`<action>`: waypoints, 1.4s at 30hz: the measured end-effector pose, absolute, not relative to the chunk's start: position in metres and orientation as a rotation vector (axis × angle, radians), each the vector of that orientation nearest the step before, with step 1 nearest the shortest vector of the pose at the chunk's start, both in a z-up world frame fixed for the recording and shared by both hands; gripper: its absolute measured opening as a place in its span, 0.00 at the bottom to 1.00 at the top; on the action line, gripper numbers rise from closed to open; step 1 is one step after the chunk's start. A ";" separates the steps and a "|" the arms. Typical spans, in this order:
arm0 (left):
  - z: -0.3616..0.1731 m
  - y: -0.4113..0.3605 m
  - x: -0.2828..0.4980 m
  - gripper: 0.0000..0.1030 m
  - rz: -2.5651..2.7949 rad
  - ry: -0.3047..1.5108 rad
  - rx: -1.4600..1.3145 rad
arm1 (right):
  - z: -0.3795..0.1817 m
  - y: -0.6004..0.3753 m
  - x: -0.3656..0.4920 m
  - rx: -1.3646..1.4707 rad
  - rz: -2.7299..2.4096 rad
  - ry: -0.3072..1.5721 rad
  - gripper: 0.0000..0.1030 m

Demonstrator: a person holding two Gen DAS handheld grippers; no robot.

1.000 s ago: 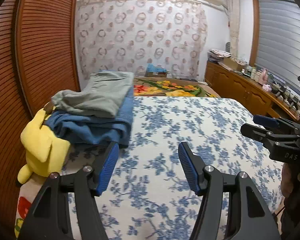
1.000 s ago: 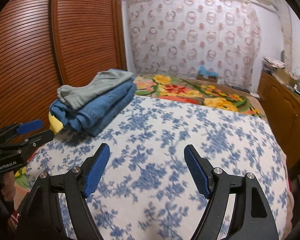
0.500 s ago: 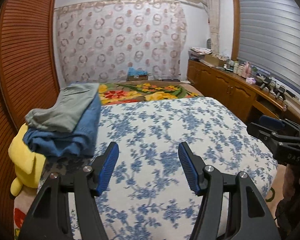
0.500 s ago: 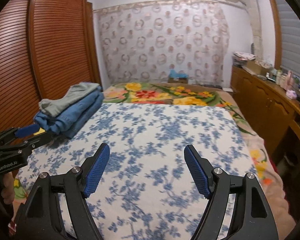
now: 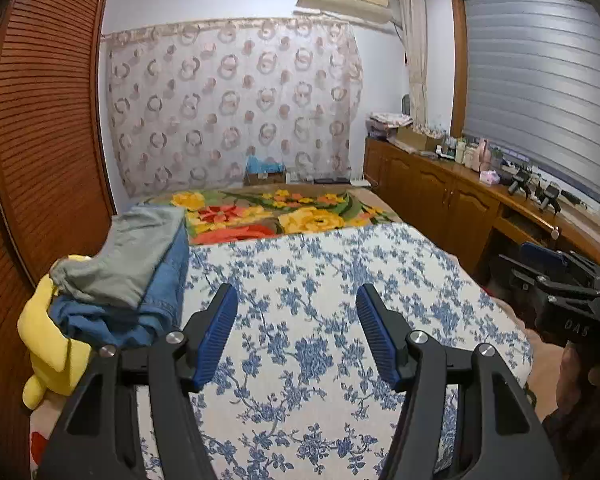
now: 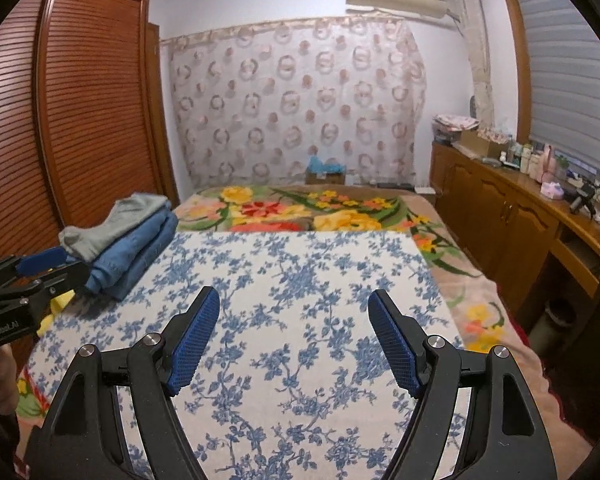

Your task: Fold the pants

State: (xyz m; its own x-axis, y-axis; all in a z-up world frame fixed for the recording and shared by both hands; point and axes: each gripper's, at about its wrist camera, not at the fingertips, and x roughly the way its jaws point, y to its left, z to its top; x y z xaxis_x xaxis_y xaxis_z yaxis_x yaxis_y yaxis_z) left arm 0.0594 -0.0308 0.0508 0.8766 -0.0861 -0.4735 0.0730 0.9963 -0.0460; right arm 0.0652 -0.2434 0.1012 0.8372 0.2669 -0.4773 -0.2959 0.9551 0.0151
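Left wrist view: both grippers, left gripper [image 5: 296, 334] and right gripper [image 6: 294, 340], hang wide and empty; reaching carelessly could topple the folded pants stack [image 5: 128, 276] at middle left

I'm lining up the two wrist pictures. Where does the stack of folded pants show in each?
Left wrist: stack of folded pants at left middle, above a yellow plush toy.
Right wrist: stack at left middle, behind the left gripper.
Shared landmark: flowered blanket beyond the stack.

Folded grey pants [image 5: 124, 256] stacked on folded blue jeans [image 5: 140, 312] at bed's left edge
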 end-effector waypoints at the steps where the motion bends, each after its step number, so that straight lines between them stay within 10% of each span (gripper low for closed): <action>1: 0.054 -0.029 0.058 0.60 -0.081 0.488 -0.029 | 0.105 -0.243 0.063 -0.058 0.300 0.489 0.76; 42: 0.081 -0.006 0.031 0.61 -0.032 0.418 -0.033 | 0.140 -0.231 0.045 -0.055 0.315 0.395 0.78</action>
